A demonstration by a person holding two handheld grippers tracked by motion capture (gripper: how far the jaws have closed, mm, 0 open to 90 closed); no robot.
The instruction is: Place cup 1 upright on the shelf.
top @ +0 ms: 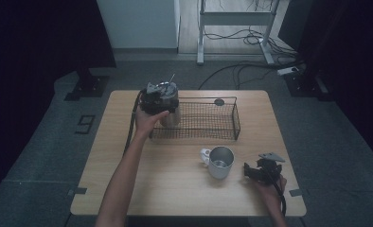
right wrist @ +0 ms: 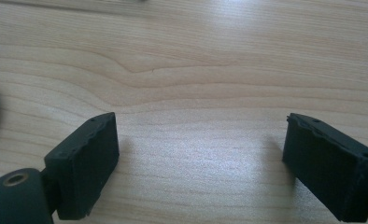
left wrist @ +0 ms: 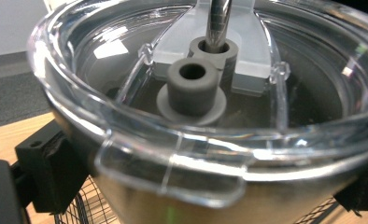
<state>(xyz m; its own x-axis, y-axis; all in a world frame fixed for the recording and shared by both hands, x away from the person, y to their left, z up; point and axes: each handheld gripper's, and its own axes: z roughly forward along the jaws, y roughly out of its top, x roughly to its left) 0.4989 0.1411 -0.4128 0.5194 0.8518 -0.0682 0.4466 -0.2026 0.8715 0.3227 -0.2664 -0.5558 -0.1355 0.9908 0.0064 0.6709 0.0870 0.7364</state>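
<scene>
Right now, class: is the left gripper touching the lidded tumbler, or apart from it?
Touching. In the left gripper view the left gripper has its black jaws pressed against both sides of the tumbler under its clear lid.

Tumbler [top: 169, 109] with lid [left wrist: 205, 93] at the left end of the wire basket [top: 213, 124], basket at the back of the counter [top: 175, 184], mug [top: 219, 161] in front of it

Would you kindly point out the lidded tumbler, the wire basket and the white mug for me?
lidded tumbler [left wrist: 191, 88]: left gripper view, on the grey spout of its clear lid.
wire basket [top: 208, 124]: high view, on its mesh floor.
white mug [top: 221, 163]: high view, on its inner wall.
</scene>
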